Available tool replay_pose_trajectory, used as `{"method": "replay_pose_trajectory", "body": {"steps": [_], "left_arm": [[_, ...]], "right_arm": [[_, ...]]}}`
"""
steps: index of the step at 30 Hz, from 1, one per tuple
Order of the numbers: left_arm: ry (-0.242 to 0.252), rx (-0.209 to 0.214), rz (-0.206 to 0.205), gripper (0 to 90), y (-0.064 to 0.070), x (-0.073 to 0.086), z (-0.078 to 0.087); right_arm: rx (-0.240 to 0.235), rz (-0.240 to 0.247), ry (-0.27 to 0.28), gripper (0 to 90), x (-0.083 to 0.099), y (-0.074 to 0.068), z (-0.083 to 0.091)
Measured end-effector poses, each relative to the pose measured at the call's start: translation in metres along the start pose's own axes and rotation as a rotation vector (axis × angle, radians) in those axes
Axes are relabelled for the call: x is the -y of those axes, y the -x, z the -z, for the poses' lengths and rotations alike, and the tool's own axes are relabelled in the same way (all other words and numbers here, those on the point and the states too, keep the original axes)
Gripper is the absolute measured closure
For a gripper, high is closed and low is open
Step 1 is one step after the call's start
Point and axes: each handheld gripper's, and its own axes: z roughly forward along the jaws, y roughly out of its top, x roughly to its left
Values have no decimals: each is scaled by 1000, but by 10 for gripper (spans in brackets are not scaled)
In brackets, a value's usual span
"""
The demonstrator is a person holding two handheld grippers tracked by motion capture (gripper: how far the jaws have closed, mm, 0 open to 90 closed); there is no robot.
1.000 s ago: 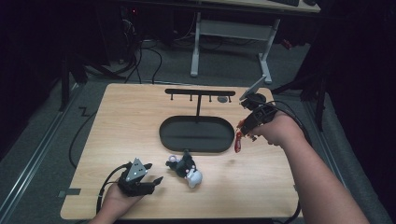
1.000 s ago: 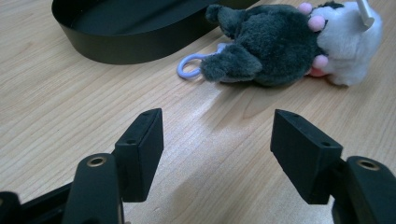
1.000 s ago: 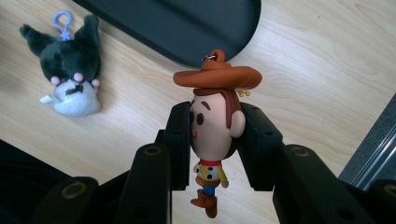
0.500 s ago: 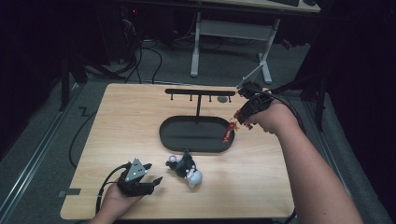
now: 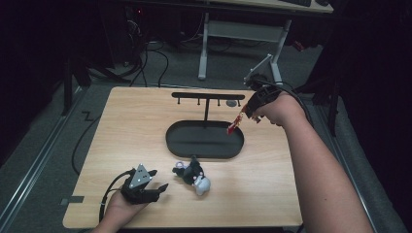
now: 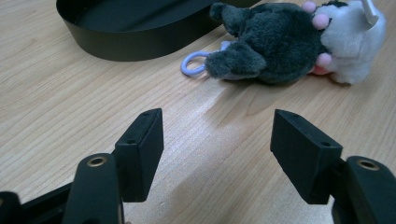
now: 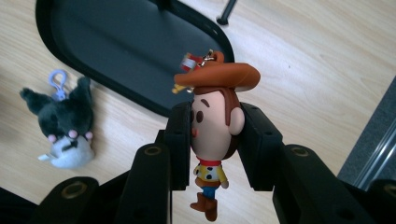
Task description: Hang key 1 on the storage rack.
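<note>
Between your right gripper's (image 7: 215,140) jaws sits a cowboy figurine (image 7: 212,135), clamped by its head on both sides, hat pointing away from the camera and boots dangling toward it. From above, that gripper (image 5: 248,112) hangs over the 3 o'clock end of the black oval tray (image 5: 194,145), with the figurine (image 5: 234,124) just above the rim. Your left gripper (image 6: 217,154) has its jaws spread wide over bare wood, holding nothing; it rests at the table's (image 5: 131,126) 7 o'clock corner. Ahead of it lies a dark plush toy (image 6: 275,42) with a white face and lilac clip, near the tray's wall. Behind the tray, at 12 o'clock, stands a black hook rack (image 5: 208,97).
</note>
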Motion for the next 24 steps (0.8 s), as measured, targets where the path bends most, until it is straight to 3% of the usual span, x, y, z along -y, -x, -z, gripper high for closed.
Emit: {"method": "replay_pose_trajectory", "body": {"steps": [8,24], "left_arm": [[3,3,0,351,0,0,1],[2,3,-2,351,-1,1,1]], "right_arm": [[3,-18,7,672,-14,4,-6],[22,-53,44,673,-31,11,-2]]}}
